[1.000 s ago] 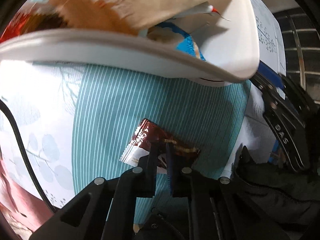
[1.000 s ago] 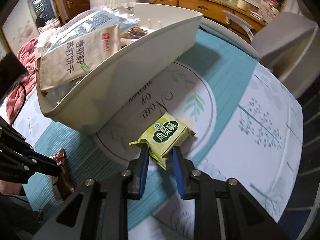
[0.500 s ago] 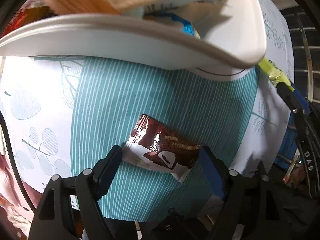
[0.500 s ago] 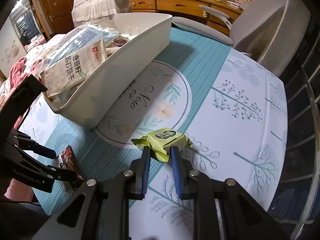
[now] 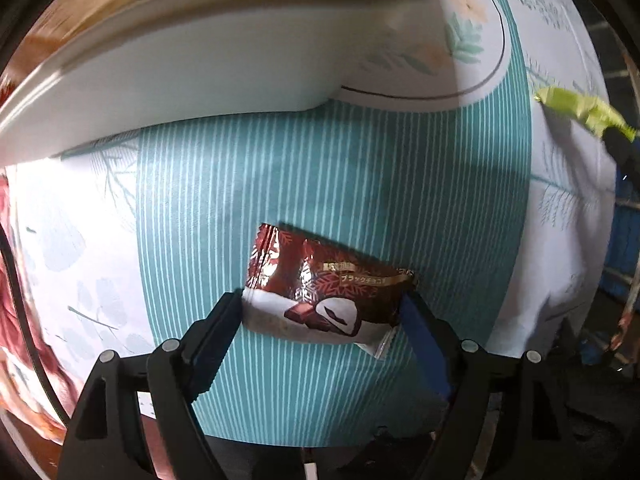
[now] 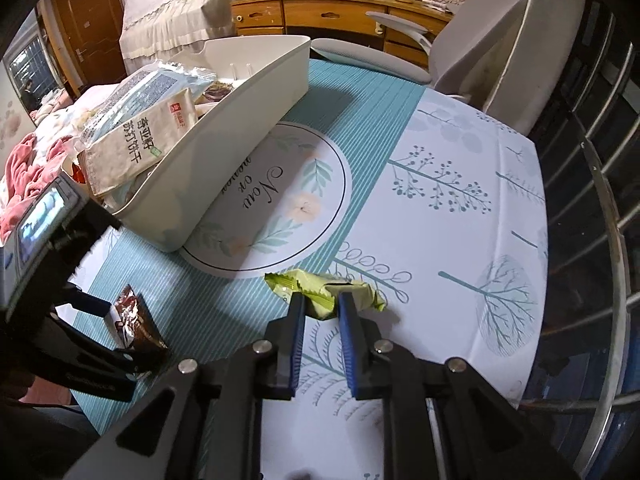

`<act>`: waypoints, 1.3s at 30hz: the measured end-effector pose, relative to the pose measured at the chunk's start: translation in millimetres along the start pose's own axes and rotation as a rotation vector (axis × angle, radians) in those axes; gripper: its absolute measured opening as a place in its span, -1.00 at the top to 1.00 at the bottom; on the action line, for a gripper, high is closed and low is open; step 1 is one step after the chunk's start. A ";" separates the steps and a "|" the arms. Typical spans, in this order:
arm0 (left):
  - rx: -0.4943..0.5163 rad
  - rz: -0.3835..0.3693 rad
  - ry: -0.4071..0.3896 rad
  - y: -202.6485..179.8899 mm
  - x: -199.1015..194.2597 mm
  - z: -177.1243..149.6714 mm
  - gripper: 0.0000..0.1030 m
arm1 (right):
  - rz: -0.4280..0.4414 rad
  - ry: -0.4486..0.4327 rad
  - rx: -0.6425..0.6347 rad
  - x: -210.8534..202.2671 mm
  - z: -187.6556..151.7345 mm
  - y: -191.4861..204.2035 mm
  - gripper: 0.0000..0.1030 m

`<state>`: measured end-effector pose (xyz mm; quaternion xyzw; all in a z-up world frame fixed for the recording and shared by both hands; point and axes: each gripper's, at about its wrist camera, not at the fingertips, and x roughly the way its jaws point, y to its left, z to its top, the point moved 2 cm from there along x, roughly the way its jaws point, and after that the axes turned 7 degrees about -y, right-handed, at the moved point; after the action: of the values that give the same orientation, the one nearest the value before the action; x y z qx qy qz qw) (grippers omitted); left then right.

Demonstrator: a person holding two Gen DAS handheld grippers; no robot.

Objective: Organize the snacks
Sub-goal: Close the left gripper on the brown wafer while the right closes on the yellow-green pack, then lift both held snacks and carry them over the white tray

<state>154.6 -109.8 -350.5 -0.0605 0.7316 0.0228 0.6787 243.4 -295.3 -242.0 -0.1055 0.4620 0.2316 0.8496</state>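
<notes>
A brown chocolate snack packet (image 5: 320, 292) lies flat on the teal striped cloth. My left gripper (image 5: 320, 302) points down over it, open wide, one finger at each end of the packet. The same packet (image 6: 134, 320) shows at the lower left of the right wrist view. A crumpled green snack packet (image 6: 320, 286) hangs just above the cloth between the blue pads of my right gripper (image 6: 322, 302), whose jaws are closing on it. That green packet (image 5: 580, 110) also appears at the right edge of the left wrist view. A white bin (image 6: 240, 92) stands behind.
The bin holds a beige cracker bag (image 6: 136, 148), a blue-and-white bag (image 6: 152, 84) and smaller packets. A grey chair (image 6: 472, 48) and a wooden dresser (image 6: 340, 12) stand beyond the table. Metal railing (image 6: 600, 200) runs along the right; a pink blanket (image 6: 24, 168) lies left.
The left gripper's jaws went from shut to wide open and came down around the brown packet. The right gripper squeezed the green packet tighter, lifted it and drew it away from the bin.
</notes>
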 end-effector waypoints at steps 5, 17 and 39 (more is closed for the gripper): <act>0.016 0.047 -0.006 -11.0 -0.9 -2.8 -0.56 | -0.026 -0.002 0.010 -11.1 -1.0 4.4 0.79; -0.009 -0.002 -0.029 22.2 -2.3 -3.3 0.65 | -0.040 0.060 0.147 -14.0 -5.4 16.6 0.99; 0.166 -0.132 -0.163 117.2 -57.3 -8.7 0.69 | -0.069 0.279 1.135 40.8 -30.5 -29.1 0.26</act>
<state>136.0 8.7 -298.5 -0.0501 0.6680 -0.0776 0.7384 254.3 -320.5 -293.8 0.3215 0.6174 -0.0959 0.7116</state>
